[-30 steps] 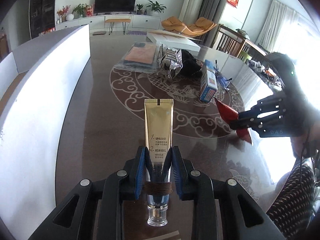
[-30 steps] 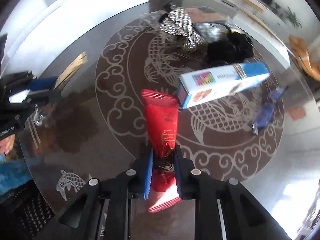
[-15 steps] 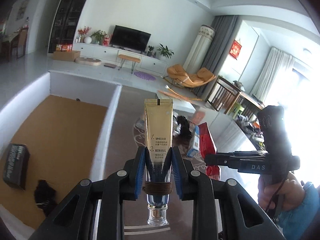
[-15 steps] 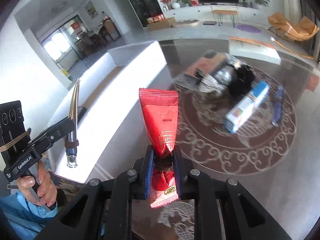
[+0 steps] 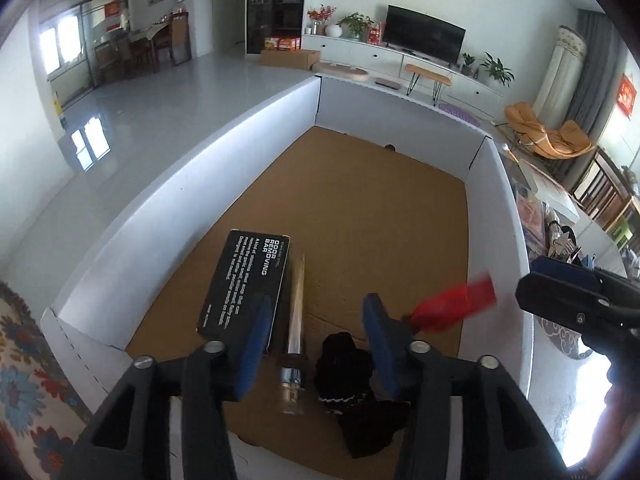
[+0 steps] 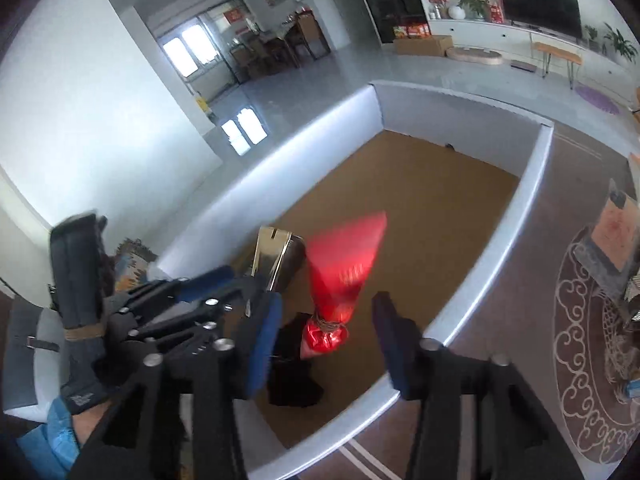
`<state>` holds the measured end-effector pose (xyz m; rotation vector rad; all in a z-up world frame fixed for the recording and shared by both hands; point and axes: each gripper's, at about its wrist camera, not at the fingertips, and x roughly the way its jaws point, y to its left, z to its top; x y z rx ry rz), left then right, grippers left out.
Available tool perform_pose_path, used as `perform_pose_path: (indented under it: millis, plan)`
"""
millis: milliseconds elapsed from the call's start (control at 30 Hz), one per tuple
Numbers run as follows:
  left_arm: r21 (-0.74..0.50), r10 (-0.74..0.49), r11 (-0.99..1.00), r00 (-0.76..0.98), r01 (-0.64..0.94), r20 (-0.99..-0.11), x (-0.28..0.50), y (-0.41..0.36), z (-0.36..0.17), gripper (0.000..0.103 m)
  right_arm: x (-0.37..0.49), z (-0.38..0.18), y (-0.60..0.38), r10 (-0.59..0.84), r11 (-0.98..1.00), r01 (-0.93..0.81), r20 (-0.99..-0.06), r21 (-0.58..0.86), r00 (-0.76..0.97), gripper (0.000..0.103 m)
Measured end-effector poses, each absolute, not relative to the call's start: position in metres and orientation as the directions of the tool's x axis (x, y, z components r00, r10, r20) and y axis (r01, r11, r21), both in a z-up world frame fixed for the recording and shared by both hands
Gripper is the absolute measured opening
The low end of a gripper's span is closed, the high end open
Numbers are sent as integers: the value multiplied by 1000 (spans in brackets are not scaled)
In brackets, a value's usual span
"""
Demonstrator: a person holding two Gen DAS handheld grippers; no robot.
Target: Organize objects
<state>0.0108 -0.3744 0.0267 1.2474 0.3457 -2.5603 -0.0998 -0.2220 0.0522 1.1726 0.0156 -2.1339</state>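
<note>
My left gripper [image 5: 316, 308] hangs over a white-walled box [image 5: 516, 240] with a brown floor. Its jaws are opening, and the gold tube [image 5: 296, 320] hangs loose between them, edge-on, touching neither pad. My right gripper [image 6: 328, 304] is over the same box [image 6: 532, 168], jaws opening. The red packet [image 6: 344, 268] is blurred between its fingers and free of the pads. In the left wrist view the red packet [image 5: 452, 304] drops beside the right gripper [image 5: 530, 280]. The left gripper [image 6: 240, 278] and gold tube [image 6: 272, 256] show at the right wrist view's left.
A black carton [image 5: 246, 284] marked "odor removing bar" and a black cloth [image 5: 352, 372] lie on the box floor. The dark patterned table [image 6: 580, 320] with several loose items [image 6: 616, 232] lies right of the box. A gloved hand [image 6: 80, 396] holds the left gripper.
Both grippers swung from the table to above the box. Their jaws, shut on the gold tube and the red packet before, have spread, and both items now drop free.
</note>
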Motion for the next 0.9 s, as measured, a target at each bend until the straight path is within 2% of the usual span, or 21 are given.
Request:
perform_pose_path:
  millis: [67,133,233,300,367,433,533,700,900]
  plan:
    - [-116,-121,-940,-630,321,-767,13,-362,33,75,-91,50,-194,-539,-794,545,-728,270,-424,65]
    - [-119,-95,-955,-662,270,-744,13,-339,42,76,-80,49,-154,-485,-841,496,-706,215,-517,82]
    - [-149,4,-979,-708,142,-706,13,-294,61,76,-56,43,-85,-356,-918,377,-673,122,-648,95]
    - [-181,92,-982,-730,45,-678,17,-253,76,79,-41,28,-38,-229,-962,269,-677,48,-700,96]
    - [-213,188,-975,-722,-57,-666,17,-208,81,96,-33,10,5,-123,-983,185,-704,-12,-699,96]
    - [-225,263,-963,-684,-147,-680,13,-169,74,102,-31,-12,44,-24,-992,105,-737,-63,-676,96]
    - [-229,314,-949,-599,-215,-737,0,-109,37,102,-32,-38,92,76,-995,1,-771,-99,-632,96]
    - [-195,259,-966,-556,-172,-790,-36,-63,-26,102,-34,-58,127,128,-991,-98,-798,-87,-589,96]
    - [-87,171,-981,-545,-176,-821,-60,-46,-47,102,-41,-59,138,143,-989,-119,-806,-91,-574,96]
